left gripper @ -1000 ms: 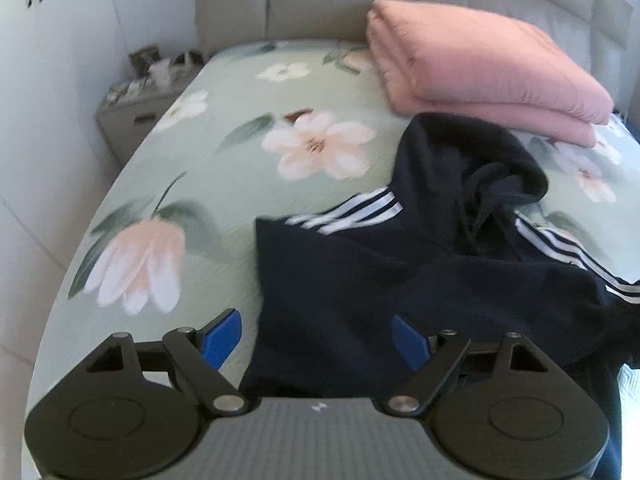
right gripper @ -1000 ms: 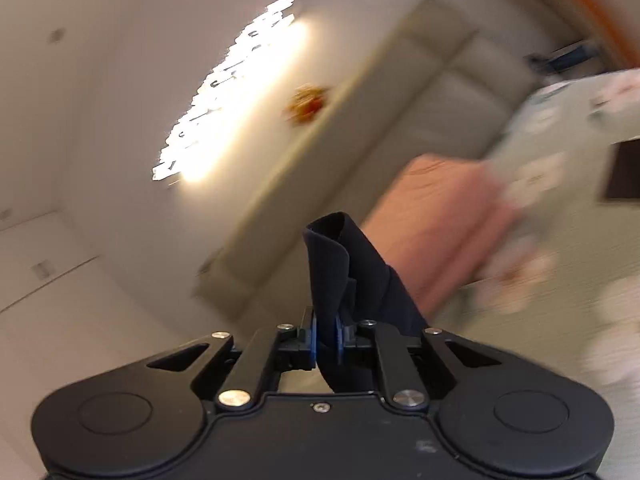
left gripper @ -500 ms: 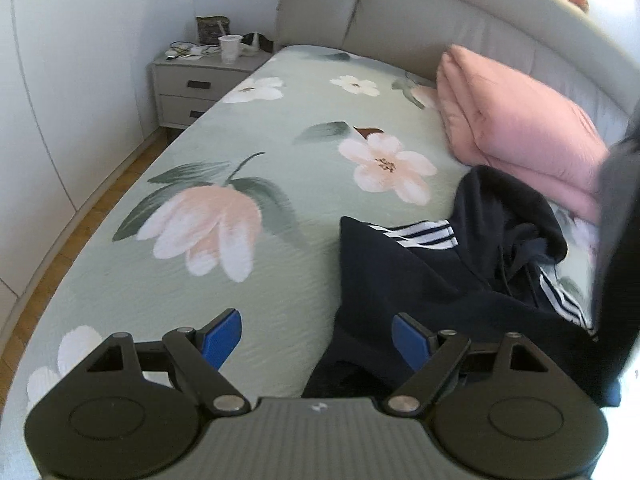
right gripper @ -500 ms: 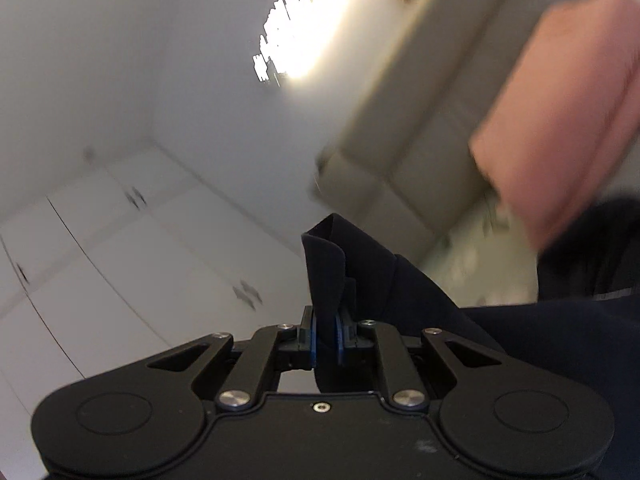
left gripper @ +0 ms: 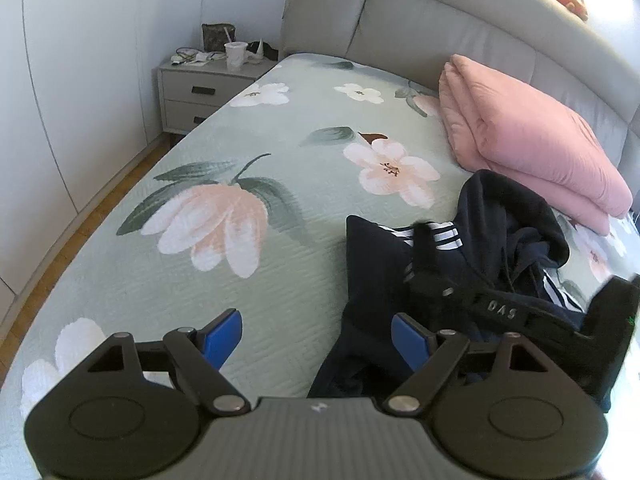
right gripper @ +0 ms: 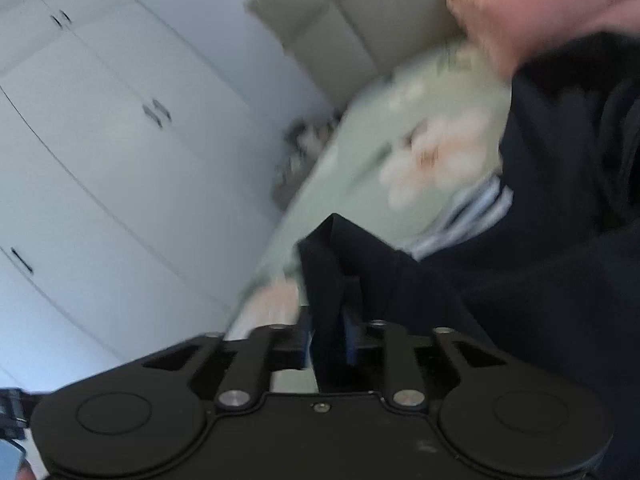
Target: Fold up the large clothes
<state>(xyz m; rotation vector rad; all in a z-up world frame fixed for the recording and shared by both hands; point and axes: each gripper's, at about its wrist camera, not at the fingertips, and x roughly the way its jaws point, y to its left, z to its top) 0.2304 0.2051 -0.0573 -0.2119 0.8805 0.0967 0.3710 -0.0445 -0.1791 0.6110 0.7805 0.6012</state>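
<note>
A navy hoodie (left gripper: 380, 272) with white stripes lies crumpled on the right side of the floral bed (left gripper: 280, 280). My left gripper (left gripper: 316, 334) hovers open over the sheet at the hoodie's left edge, with nothing between its blue pads. My right gripper (left gripper: 424, 248) reaches in from the right, low over the hoodie. In the blurred right wrist view a fold of the hoodie (right gripper: 560, 280) stands up between the pads of the right gripper (right gripper: 328, 340). The jaws are opening, and the pads still touch the cloth.
A folded pink blanket (left gripper: 520, 140) lies against the grey headboard (left gripper: 440, 32), just behind the hoodie. A cluttered nightstand (left gripper: 200, 92) stands at the bed's far left corner. White wardrobe doors (right gripper: 120, 140) line the left wall. Wooden floor runs along the bed's left edge.
My right gripper swung down from facing the wall and ceiling to the bed, carrying the hoodie fold, and its pads parted slightly. It now shows in the left view over the hoodie.
</note>
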